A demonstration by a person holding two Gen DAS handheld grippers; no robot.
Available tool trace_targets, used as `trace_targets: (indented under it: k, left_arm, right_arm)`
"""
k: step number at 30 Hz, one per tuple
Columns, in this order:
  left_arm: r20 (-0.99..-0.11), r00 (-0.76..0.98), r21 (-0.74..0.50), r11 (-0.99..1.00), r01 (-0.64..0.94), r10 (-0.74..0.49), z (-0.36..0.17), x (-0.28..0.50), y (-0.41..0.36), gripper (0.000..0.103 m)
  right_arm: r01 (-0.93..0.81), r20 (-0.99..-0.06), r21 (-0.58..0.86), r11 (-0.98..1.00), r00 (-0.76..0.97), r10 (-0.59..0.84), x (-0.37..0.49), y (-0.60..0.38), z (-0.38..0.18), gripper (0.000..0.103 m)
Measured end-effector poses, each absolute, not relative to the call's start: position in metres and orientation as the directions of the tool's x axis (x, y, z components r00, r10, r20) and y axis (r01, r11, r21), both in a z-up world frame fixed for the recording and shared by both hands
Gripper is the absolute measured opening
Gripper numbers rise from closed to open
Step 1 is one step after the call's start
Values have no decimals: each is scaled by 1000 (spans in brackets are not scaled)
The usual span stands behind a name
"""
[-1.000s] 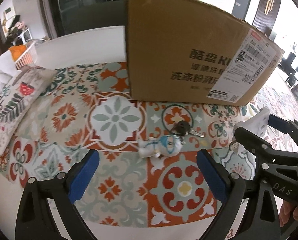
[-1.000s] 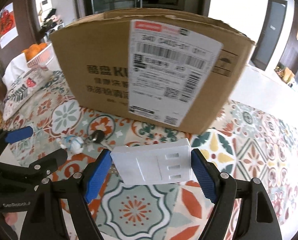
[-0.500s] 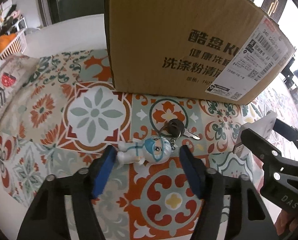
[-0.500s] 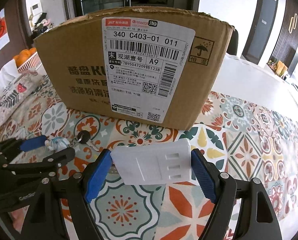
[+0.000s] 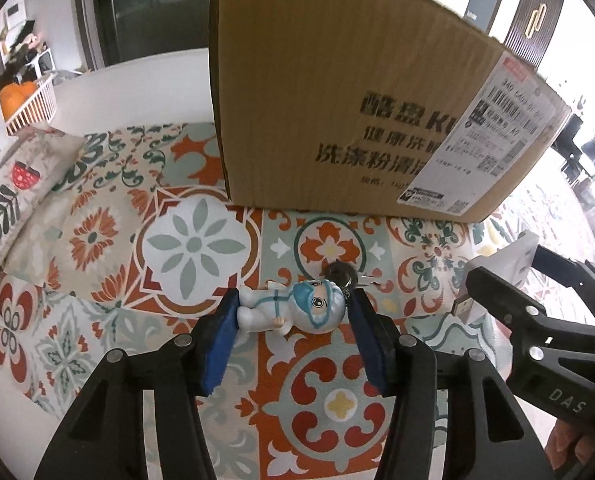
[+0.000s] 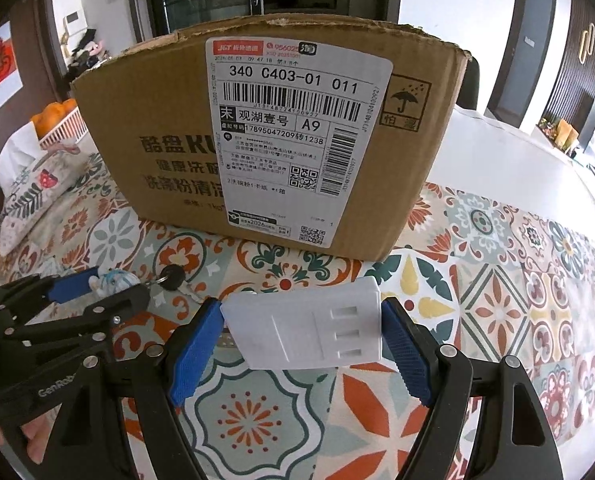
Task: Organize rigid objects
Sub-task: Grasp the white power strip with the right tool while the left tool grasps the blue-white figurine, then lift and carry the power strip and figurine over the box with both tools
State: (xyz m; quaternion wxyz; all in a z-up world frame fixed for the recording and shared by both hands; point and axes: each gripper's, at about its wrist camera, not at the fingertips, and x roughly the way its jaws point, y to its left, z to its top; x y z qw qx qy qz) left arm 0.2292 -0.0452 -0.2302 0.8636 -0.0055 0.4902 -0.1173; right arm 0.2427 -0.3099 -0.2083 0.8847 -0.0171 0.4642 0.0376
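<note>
Now the left tool (image 5: 293, 312), spread wide before, is closing on the figurine keychain (image 5: 291, 312).

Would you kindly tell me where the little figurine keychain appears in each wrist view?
Left wrist: figurine keychain lies low centre, between the blue pads of the closing left gripper.
Right wrist: figurine at far left, mostly hidden by that gripper.
Shared landmark: cardboard box behind it.
</note>
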Motion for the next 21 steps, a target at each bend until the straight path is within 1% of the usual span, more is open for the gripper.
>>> trace_targets:
  k: [6,21]
  left_arm:
    - [-825,518,-138,970,202,-225,-209,223,-42,54]
    - [-763,599,-134,966,220,-242,-152,202,-40,54]
  right_arm:
    - [-84,-811,19,996,581,65,236,-312,-199,80]
    - [-84,-748,37,996,658,83,217,-311,-147,80]
